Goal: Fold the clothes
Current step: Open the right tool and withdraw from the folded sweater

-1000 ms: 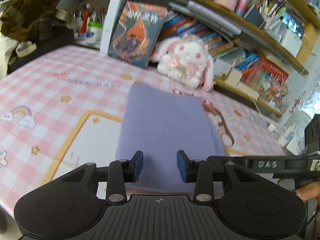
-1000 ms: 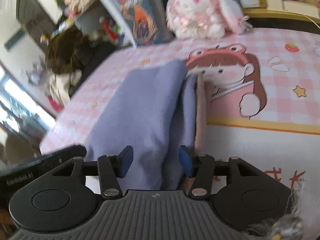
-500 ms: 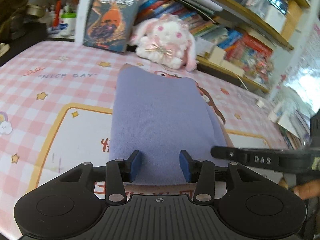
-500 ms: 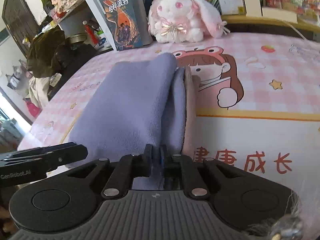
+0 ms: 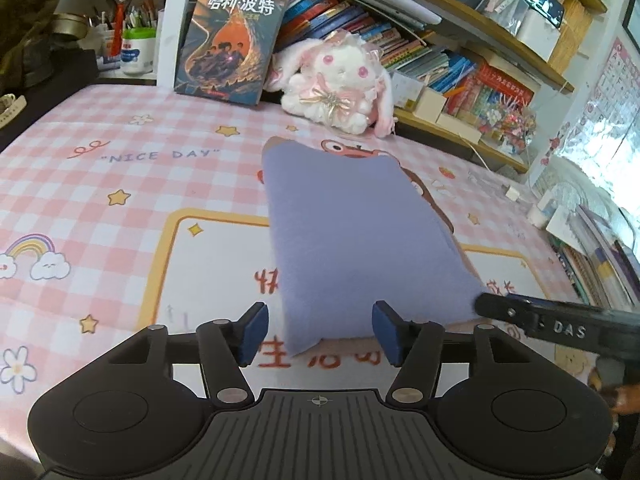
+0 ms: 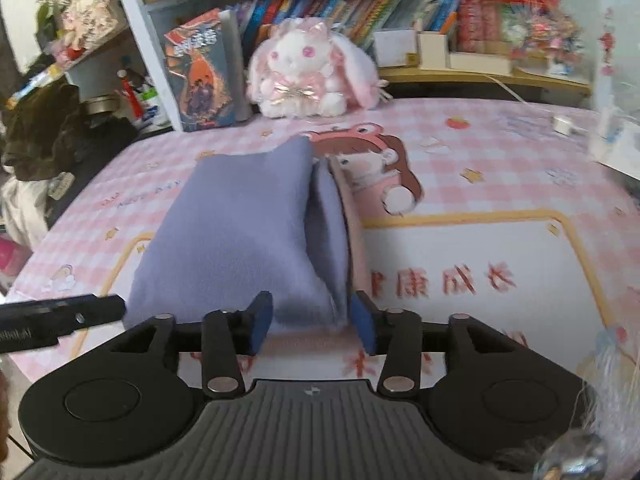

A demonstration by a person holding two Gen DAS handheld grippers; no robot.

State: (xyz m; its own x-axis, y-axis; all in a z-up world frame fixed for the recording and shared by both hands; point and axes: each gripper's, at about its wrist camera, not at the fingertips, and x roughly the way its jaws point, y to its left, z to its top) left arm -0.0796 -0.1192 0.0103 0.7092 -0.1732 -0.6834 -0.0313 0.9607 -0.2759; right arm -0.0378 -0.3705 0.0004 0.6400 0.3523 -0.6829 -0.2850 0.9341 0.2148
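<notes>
A folded lavender garment (image 5: 352, 232) lies on the pink checked table cover (image 5: 100, 176), long side running away from me. In the right wrist view the garment (image 6: 240, 232) shows stacked folds with a pink layer along its right edge. My left gripper (image 5: 318, 334) is open, its blue pads on either side of the garment's near left corner, not pinching it. My right gripper (image 6: 312, 326) is open, its pads straddling the near right corner of the folds. Each gripper's tip shows in the other's view as a black bar (image 5: 560, 326).
A white and pink plush rabbit (image 5: 340, 84) and an upright book (image 5: 228, 36) stand at the table's far edge under crowded bookshelves (image 5: 460, 40). A dark bag (image 6: 48, 132) sits at the left. Small items (image 5: 540, 208) lie at the right edge.
The right gripper, shut on the garment's near right edge half a second ago, has opened and let go. The left gripper has opened wider and drawn back a little. The garment lies folded.
</notes>
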